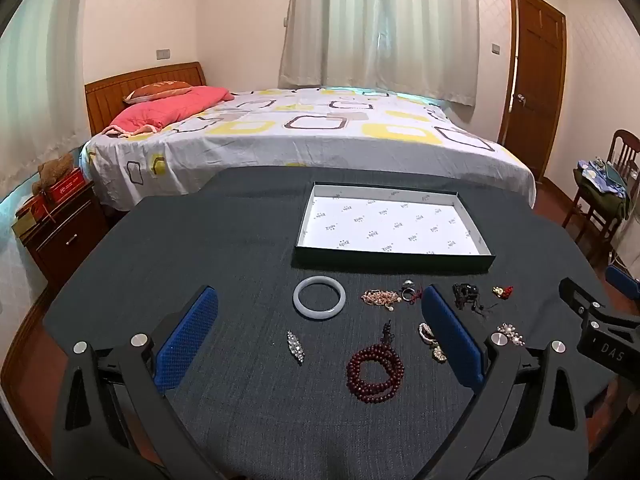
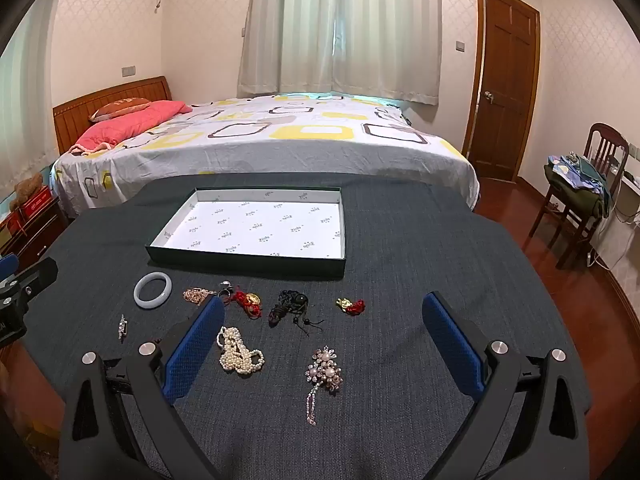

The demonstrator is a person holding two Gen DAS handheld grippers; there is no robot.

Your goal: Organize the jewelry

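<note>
A shallow box (image 1: 394, 254) (image 2: 244, 263) with a white printed lining stands at the far side of the dark table. In front of it lie a pale jade bangle (image 1: 319, 297) (image 2: 153, 289), dark red beads (image 1: 375, 373), a small crystal brooch (image 1: 295, 347) (image 2: 123, 328), a pearl strand (image 2: 239, 351), a pink flower brooch (image 2: 325, 372), a black cord piece (image 2: 289, 310), a pink chain (image 1: 380, 297) (image 2: 197, 294) and red-and-gold charms (image 2: 351, 305) (image 1: 502, 291). My left gripper (image 1: 320, 344) hovers open above the beads. My right gripper (image 2: 324, 352) hovers open above the pearls and brooch. Neither holds anything.
The dark cloth-covered table (image 1: 248, 240) (image 2: 420, 240) ends just beyond the box. Behind it is a bed (image 1: 304, 136) with a patterned sheet. A nightstand (image 1: 60, 232) stands at the left, a wooden chair (image 2: 580, 200) with clothes at the right, a door (image 2: 504, 80) behind.
</note>
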